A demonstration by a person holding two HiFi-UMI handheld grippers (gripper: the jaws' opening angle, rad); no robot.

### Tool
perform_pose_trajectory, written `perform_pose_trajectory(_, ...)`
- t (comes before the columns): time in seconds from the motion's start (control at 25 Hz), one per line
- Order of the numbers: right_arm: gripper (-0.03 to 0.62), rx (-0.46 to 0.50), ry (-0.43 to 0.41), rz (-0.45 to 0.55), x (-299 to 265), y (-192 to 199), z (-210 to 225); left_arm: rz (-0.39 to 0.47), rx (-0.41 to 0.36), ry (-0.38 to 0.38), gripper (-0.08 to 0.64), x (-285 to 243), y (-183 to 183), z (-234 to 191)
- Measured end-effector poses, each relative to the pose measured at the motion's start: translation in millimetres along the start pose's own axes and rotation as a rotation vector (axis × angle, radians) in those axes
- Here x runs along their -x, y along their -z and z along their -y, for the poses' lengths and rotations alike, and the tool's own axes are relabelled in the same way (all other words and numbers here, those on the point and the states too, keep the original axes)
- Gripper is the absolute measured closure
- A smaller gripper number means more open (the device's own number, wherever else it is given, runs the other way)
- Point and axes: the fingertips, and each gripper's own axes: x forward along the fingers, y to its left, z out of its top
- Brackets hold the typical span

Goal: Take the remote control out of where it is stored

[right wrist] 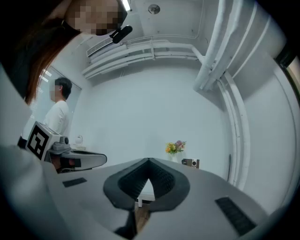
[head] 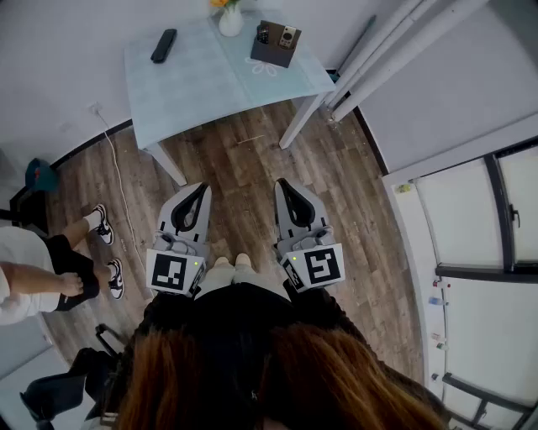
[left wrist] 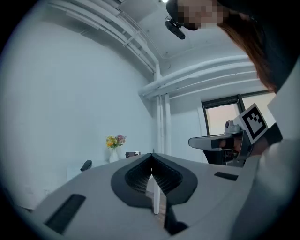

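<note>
Left claw (head: pixel 203 190) and right claw (head: pixel 282 183) are both sitting closed and empty, pointing level over the wood floor (head: pixel 244 164) toward the table (head: pixel 218 80), where the black remote control (head: pixel 163 45) is lying at the far left, well apart from the dark box (head: pixel 276 45) near the flower vase (head: pixel 230 18).

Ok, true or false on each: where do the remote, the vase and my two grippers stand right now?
The black remote control lies flat on the pale blue table. True.
The left gripper holds the remote. False: it is shut on nothing, short of the table.
The white vase of flowers stands on the table near the dark box. True.
The right gripper has its jaws wide open. False: they are shut.
</note>
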Motion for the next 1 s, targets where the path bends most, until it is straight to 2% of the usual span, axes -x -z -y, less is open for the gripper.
perform_pose_trajectory(0.56, 0.578, 0.001, -0.017, 0.012, -7.0, -4.3, 2.1, 0.005, -0.013, -0.010, 0.555, -5.6, -1.1, -3.3)
perform_pose_trajectory(1.0, 0.577, 0.010, -0.039, 0.028, -13.7, -7.2, 15.4, 0.018, -0.011, -0.053, 0.555, -15.3, -3.3, -3.7)
